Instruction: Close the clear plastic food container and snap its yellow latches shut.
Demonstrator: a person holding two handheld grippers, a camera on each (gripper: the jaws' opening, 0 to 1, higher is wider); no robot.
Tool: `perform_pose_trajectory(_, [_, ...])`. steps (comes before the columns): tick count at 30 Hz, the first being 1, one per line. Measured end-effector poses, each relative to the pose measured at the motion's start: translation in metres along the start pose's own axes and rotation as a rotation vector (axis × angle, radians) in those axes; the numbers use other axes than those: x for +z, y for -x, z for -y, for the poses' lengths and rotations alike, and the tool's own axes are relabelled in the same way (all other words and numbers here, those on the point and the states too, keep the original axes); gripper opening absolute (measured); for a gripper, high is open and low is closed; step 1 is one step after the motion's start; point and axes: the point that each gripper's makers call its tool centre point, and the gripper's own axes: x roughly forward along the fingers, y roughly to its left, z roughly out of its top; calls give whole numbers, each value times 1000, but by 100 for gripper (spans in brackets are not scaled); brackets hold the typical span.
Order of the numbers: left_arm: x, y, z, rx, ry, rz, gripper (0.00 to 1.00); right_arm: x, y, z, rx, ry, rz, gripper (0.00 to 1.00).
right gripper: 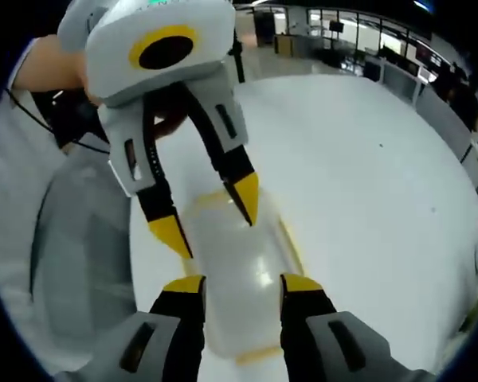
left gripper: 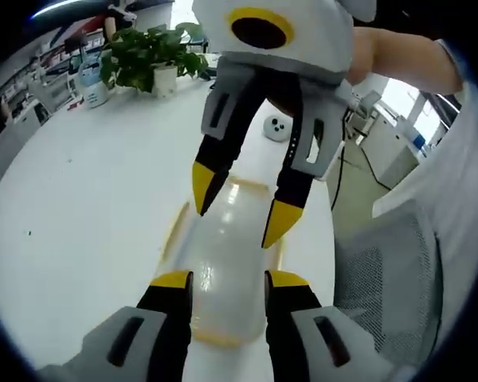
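The clear container [left gripper: 223, 263] is laid lengthwise between the facing grippers on the white table [left gripper: 88, 207]; its lid is on. The left gripper [left gripper: 227, 280] and right gripper [right gripper: 243, 284] are spread wide over opposite ends; bare tabletop is seen alongside.

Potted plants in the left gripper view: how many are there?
1: a potted plant stands at the far end of the white table, beyond the container.

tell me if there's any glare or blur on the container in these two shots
Left gripper view: the clear container is fairly sharp, its lid showing soft pale reflections; the table is bright white, close to washed out. Right gripper view: softer overall, the container looks milky with a small glare spot on its lid, and the fisheye bends the table edge.
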Motion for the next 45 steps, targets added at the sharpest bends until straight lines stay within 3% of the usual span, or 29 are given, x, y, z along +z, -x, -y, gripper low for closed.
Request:
perform_pose_trajectory(24, [2,-7,24,-16,16,19,36,11,-5,14,0,24,-1,36])
perform_pose_trajectory(29, [1,-8,25,4,6,9,37,10,-7,16,2,22,-5,38])
perform_pose_trajectory(30, [-2,-8,21,28,-33,-13,38,10,-8,17,3,20,-5,38])
perform_pose_trajectory(33, [-5,-11,27,20,-40,-21,38,10,-10,20,5,6,-8,39])
perform_pose_trajectory(42, [-6,-11,25,44,-27,-2,37,11,-18,25,26,-2,-20,41])
perform_pose_trajectory(45, [-5,-11,24,62,11,24,37,13,-18,26,33,-7,-19,42])
